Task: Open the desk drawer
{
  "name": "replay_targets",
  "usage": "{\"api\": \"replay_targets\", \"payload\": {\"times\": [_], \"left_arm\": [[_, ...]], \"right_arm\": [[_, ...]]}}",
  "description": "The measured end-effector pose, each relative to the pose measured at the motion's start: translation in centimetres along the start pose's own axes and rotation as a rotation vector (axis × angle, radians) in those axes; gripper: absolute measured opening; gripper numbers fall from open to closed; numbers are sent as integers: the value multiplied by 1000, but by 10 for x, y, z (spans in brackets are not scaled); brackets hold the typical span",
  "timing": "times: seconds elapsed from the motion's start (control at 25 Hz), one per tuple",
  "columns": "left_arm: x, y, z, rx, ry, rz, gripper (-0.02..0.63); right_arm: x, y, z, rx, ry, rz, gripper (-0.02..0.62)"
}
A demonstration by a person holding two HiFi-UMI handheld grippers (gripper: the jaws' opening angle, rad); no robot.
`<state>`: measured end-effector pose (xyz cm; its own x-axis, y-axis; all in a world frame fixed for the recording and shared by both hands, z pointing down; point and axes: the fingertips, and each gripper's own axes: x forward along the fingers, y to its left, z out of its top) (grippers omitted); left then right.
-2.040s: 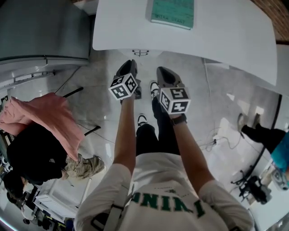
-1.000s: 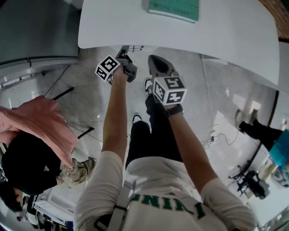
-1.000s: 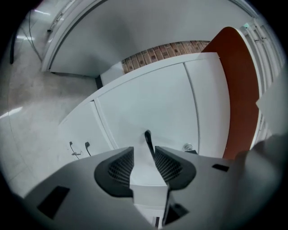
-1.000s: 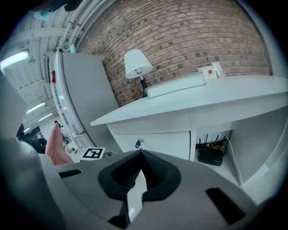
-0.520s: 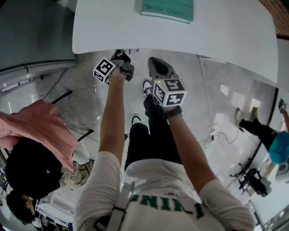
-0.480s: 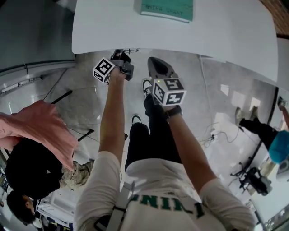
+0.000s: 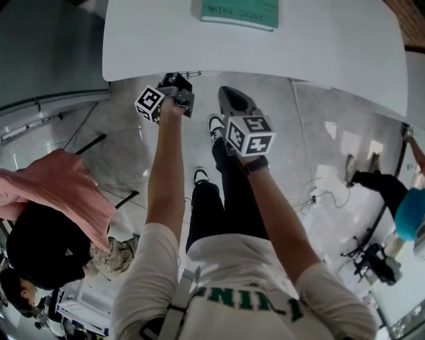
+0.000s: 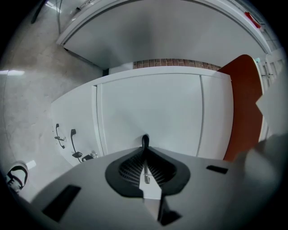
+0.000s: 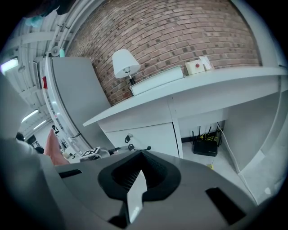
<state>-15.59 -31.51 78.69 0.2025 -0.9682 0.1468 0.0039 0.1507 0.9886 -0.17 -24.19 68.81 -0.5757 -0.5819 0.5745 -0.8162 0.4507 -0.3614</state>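
The white desk drawer (image 8: 148, 112) fills the left gripper view, and its thin dark handle (image 8: 145, 139) stands between the tips of my left gripper (image 8: 145, 146). Those jaws have just been closing and now pinch the handle. In the head view my left gripper (image 7: 178, 81) reaches under the desk's front edge. My right gripper (image 7: 224, 93) hangs beside it, short of the desk, its jaws together and empty. The right gripper view shows its own jaws (image 9: 141, 152), the drawer (image 9: 144, 132), the handle (image 9: 135, 148) and my left gripper (image 9: 112, 151) at it.
A green book (image 7: 242, 12) lies on the white desk top (image 7: 332, 53). A lamp (image 9: 123, 63) stands before a brick wall. A black router (image 9: 206, 147) and cables sit under the desk. A person in pink (image 7: 53, 186) is at the left, and another person (image 7: 398, 199) at the right.
My left gripper has moved forward from open floor to the desk's front edge and has rolled slightly. The right gripper has followed a little and stays short of the desk.
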Motion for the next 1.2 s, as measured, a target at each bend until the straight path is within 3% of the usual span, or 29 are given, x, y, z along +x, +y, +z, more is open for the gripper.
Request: {"api": "replay_targets", "payload": {"times": [1.2], "left_arm": [[-7, 1, -4, -16, 8, 5, 18]], "right_arm": [[-9, 10, 0, -14, -9, 5, 2]]}}
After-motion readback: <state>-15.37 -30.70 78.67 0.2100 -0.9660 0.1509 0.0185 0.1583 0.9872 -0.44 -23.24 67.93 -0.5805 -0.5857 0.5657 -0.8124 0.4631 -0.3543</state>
